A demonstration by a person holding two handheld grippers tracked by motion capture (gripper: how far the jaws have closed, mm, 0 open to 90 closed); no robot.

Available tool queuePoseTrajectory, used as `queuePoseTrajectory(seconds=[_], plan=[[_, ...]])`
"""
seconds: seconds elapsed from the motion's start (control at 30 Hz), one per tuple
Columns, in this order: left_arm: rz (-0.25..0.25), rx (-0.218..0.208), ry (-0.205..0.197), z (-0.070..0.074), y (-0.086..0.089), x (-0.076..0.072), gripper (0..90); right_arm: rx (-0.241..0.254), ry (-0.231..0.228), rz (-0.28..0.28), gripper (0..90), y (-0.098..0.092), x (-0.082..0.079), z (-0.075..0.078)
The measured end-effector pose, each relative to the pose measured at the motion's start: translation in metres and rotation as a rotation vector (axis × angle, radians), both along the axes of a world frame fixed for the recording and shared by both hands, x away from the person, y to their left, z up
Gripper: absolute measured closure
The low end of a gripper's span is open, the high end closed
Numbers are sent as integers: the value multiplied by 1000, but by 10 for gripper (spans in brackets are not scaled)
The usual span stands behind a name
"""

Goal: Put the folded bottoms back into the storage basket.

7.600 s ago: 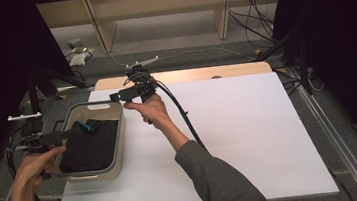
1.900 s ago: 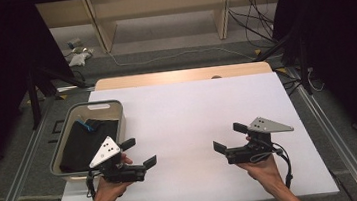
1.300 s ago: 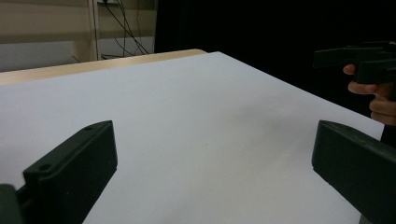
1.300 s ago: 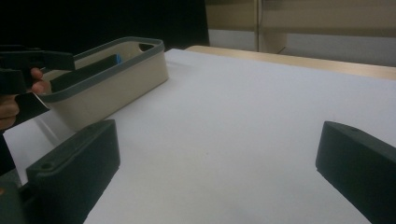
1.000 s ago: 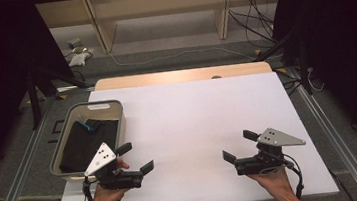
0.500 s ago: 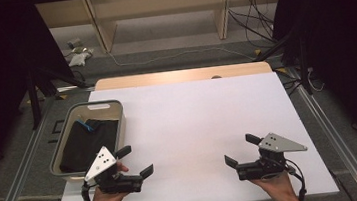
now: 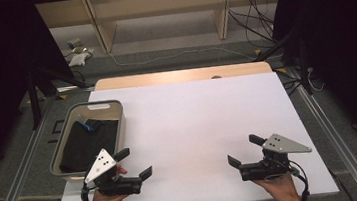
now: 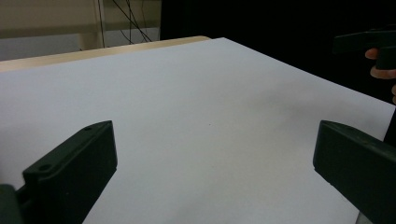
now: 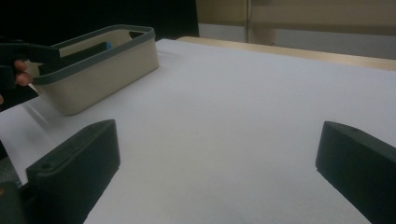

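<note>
My left gripper (image 7: 134, 163) hovers low over the white table sheet (image 7: 194, 124) near the front left, open, with nothing between its jaws. My right gripper (image 7: 245, 150) mirrors it at the front right, also open and holding nothing. The two point toward each other across the bare sheet. In the left gripper view my own gripper (image 8: 212, 186) has wide-set jaws, and the right gripper (image 8: 369, 42) shows at the upper right. In the right gripper view my gripper (image 9: 215, 186) frames the sheet, with the left gripper (image 9: 18, 56) at the far left.
A beige bin (image 7: 91, 106) with a grey rim stands at the table's left edge, behind the left hand; inside lie a black cloth (image 7: 88, 142) and a small blue item (image 7: 86, 125). The bin (image 9: 102, 74) shows again in the right gripper view. A wooden strip (image 7: 179, 76) borders the far edge.
Both grippers have sunk a little toward the front edge, and the right one has drifted outward to the right. Jaws stay open. Long before, both hands were at the bin.
</note>
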State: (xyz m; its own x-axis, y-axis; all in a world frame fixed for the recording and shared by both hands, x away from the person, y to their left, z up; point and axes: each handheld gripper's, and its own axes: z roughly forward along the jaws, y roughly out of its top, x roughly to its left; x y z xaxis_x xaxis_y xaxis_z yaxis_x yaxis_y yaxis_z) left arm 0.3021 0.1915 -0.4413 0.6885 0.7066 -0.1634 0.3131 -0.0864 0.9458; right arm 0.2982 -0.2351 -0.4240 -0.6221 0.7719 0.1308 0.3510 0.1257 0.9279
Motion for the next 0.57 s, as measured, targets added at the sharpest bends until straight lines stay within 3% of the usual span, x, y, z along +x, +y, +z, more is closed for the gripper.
queuePoseTrajectory(seconds=[0.57], plan=[[14,-7,-5,1,1,0,0,17,9,-3,5,-2,3,1]])
